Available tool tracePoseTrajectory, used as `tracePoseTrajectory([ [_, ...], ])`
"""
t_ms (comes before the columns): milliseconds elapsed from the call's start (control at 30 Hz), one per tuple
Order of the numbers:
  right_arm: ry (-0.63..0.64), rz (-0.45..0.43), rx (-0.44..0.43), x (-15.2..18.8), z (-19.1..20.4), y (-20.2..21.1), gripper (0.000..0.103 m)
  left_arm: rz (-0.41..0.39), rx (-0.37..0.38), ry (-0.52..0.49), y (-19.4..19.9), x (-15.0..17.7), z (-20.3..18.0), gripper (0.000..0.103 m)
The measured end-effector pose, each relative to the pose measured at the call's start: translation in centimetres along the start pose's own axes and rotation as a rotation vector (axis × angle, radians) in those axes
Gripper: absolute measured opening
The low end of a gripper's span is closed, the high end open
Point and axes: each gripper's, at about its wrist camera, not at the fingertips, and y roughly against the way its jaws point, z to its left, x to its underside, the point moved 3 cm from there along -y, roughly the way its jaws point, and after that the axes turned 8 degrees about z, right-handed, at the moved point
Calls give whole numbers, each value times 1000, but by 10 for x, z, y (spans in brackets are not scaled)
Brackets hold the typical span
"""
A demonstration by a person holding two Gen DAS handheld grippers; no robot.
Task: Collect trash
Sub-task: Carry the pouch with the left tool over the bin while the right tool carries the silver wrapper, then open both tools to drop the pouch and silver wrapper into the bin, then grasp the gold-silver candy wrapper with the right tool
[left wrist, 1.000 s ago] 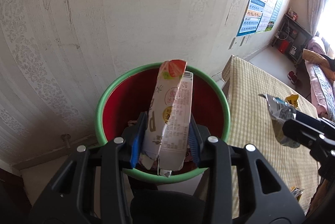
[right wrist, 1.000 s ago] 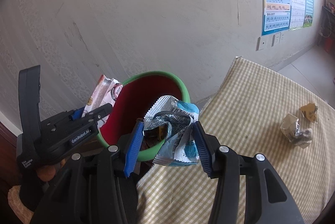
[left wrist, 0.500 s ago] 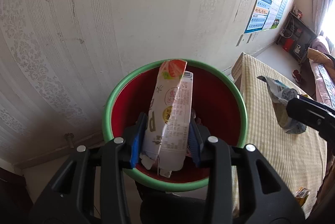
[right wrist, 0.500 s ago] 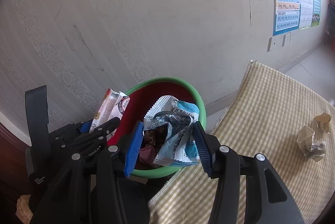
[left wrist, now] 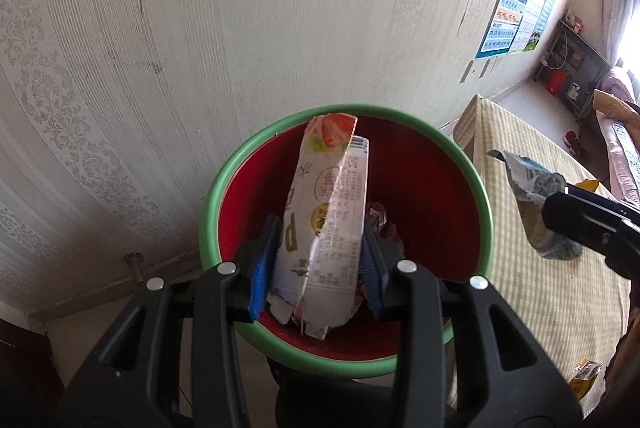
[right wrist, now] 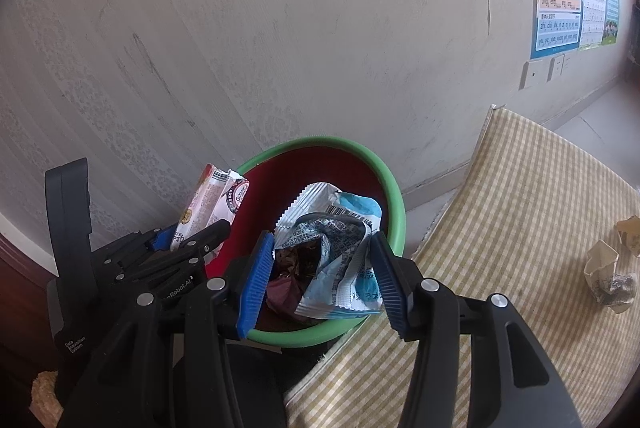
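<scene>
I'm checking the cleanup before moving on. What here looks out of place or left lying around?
Crumpled paper scraps lie loose on the checked cloth, outside the green-rimmed bin. A yellow wrapper lies low at that cloth's edge. Both are trash not yet collected.

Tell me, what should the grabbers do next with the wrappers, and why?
Probably open the left gripper first: its pink wrapper hangs right over the red bin, so it should fall in. The right gripper holds its blue wrapper nearer the rim.
</scene>
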Motion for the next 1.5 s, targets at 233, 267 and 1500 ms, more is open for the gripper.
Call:
tracePoseTrajectory([
  [233,-4,21,1,-1,-1,-13,50,14,-8,0,-11,-2,5,36],
  [267,-5,23,1,-1,-2,-14,50,14,-9,-1,-11,-2,6,36],
  [1500,-106,15,164,82,-91,89,63,-53,45,10,38,8,-27,66],
])
